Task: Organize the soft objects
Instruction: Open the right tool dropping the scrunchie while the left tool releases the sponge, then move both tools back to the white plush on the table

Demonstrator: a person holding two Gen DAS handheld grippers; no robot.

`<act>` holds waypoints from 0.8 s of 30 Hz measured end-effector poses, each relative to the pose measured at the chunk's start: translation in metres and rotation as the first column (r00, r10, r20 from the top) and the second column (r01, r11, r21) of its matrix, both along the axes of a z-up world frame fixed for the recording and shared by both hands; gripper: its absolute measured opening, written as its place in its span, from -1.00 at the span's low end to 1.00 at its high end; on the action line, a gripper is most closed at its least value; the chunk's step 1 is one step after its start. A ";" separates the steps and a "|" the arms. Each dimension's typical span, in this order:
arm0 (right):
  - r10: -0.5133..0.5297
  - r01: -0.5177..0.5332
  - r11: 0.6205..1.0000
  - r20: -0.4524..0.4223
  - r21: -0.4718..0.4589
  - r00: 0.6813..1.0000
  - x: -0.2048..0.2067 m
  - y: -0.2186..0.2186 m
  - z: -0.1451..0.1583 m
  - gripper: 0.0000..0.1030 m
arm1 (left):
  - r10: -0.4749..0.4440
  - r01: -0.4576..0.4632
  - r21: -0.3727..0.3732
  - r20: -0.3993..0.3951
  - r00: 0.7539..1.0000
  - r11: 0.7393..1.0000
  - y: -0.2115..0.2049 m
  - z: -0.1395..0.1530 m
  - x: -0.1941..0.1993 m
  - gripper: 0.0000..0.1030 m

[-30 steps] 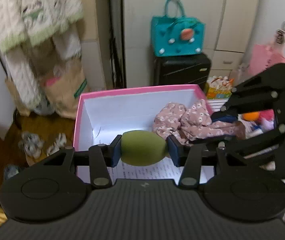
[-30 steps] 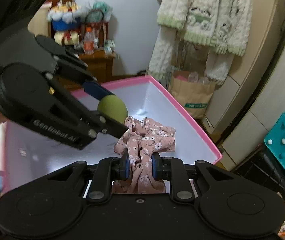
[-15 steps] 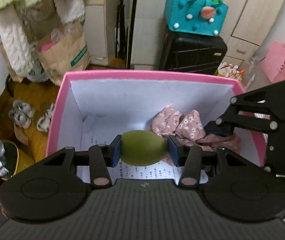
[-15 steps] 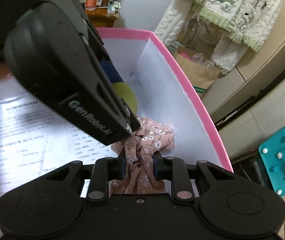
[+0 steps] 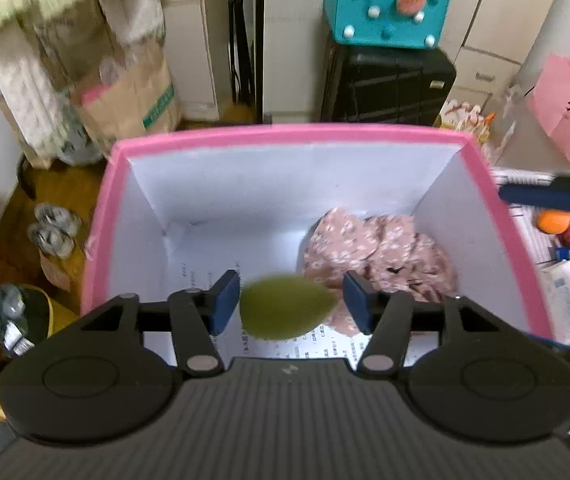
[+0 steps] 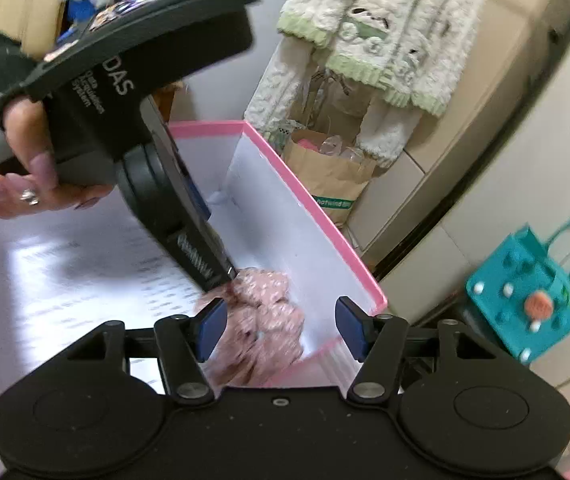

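A pink-rimmed white box fills the left wrist view. The green egg-shaped sponge is blurred and loose between the pads of my left gripper, whose jaws are opening and no longer touch it. A pink floral cloth lies in the box's right half. In the right wrist view my right gripper has its jaws opening above the box, with the floral cloth below, free of the pads. The left gripper's body and a hand are at the upper left.
Printed paper lines the box floor. Toys, among them a red and orange one, lie right of the box. Behind stand a black suitcase with a teal bag, a paper bag and a hanging knit garment.
Both grippers opened. The left let go of the green sponge, which now drops blurred between its pads. The right let go of the floral cloth, which now lies in the box.
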State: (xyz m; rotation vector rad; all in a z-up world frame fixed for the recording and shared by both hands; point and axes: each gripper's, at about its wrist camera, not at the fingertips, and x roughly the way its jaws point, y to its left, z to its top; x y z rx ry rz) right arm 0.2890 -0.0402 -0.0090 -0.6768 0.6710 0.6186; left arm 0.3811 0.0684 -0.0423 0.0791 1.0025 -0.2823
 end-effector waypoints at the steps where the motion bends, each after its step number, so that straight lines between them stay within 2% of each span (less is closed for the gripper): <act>1: -0.014 0.014 1.000 -0.007 0.020 1.000 -0.006 -0.004 0.006 0.26 | -0.008 0.007 0.011 0.026 1.000 1.000 0.001 0.008 -0.009 0.21; 4: -0.032 0.038 0.996 -0.078 0.083 0.996 -0.023 -0.016 0.022 0.26 | -0.033 0.030 0.050 0.060 0.998 0.998 0.002 0.028 -0.032 0.24; 8: -0.047 0.071 0.984 -0.147 0.161 0.988 -0.047 -0.031 0.040 0.28 | -0.068 0.063 0.103 0.041 0.997 0.993 0.005 0.051 -0.069 0.26; 10: -0.063 0.100 0.975 -0.184 0.201 0.981 -0.061 -0.039 0.049 0.30 | -0.078 0.073 0.101 0.048 0.996 0.992 0.010 0.063 -0.088 0.27; 12: -0.097 0.143 0.962 -0.201 0.232 0.975 -0.072 -0.045 0.055 0.30 | -0.092 0.086 0.099 0.062 0.994 0.991 0.013 0.076 -0.110 0.32; 15: -0.091 0.151 0.951 -0.223 0.270 0.970 -0.091 -0.054 0.066 0.30 | -0.109 0.100 0.116 0.075 0.991 0.988 0.016 0.090 -0.138 0.33; 20: -0.071 0.145 0.937 -0.232 0.319 0.970 -0.127 -0.064 0.081 0.31 | -0.155 0.142 0.121 0.107 0.982 0.982 0.017 0.114 -0.187 0.41; 24: -0.058 0.135 0.927 -0.225 0.349 0.973 -0.155 -0.074 0.091 0.33 | -0.208 0.187 0.138 0.160 0.965 0.973 0.009 0.127 -0.223 0.45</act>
